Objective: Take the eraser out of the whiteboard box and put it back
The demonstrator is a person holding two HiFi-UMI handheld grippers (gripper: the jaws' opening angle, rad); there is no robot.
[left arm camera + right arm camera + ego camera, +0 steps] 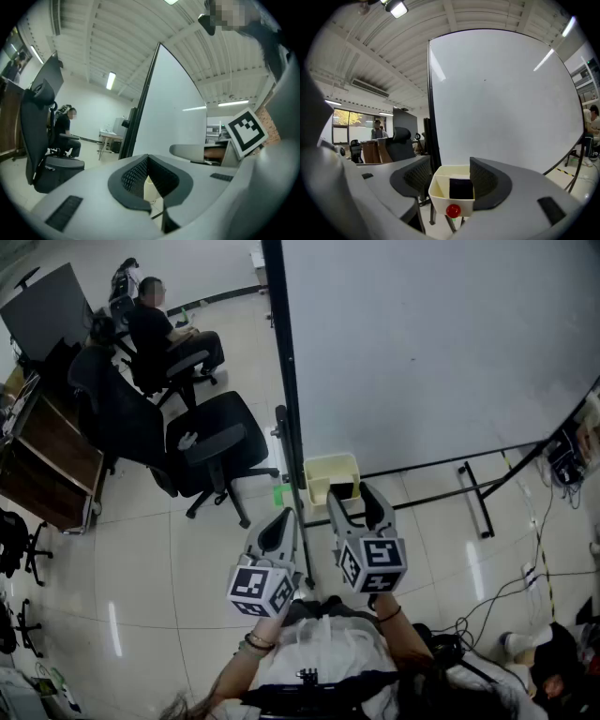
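A cream whiteboard box [328,474] hangs on the whiteboard's black frame. A black eraser [461,188] stands inside it, at the right of the box [440,197]. A red round knob [453,211] sits on the box's front. My right gripper [452,180] is open and level just in front of the box, with a pad on either side and neither touching the eraser. In the head view the right gripper [354,495] reaches the box's near edge. My left gripper [285,518] hangs beside it to the left with its jaws shut on nothing [148,158].
The large whiteboard [431,343] stands on a black legged stand [473,498]. Black office chairs [211,442] are on the left, where a person [150,320] sits by a wooden desk [52,460]. Cables [534,559] lie on the floor at the right.
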